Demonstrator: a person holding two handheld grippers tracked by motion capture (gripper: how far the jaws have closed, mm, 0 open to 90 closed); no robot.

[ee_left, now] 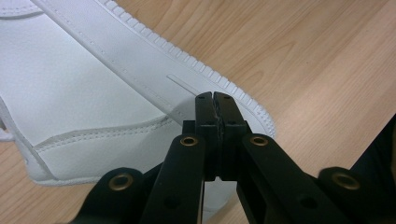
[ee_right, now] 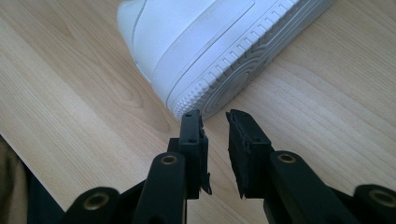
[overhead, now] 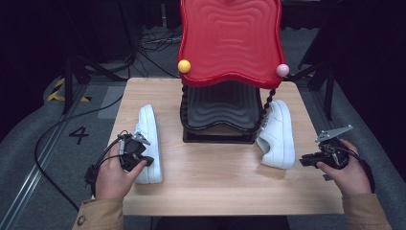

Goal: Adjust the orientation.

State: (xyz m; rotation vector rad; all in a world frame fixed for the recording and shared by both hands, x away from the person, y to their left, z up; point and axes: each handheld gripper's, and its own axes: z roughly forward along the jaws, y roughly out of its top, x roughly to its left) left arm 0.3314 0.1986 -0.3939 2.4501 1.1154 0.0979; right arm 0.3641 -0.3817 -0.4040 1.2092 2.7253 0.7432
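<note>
Two white shoes lie on the wooden table. The left shoe lies lengthwise left of the rack; in the left gripper view its side panel and ribbed sole rim are close up. My left gripper hovers right over that shoe's near end, jaws pressed together with nothing between them. The right shoe is tipped so its sole faces outward. My right gripper points at its near end from the right, jaws a little apart and empty, just short of the sole.
A shoe rack stands at the middle back of the table, with a wavy red top shelf and a black lower shelf. A yellow ball and a pink ball cap its posts. Cables trail over the floor at the left.
</note>
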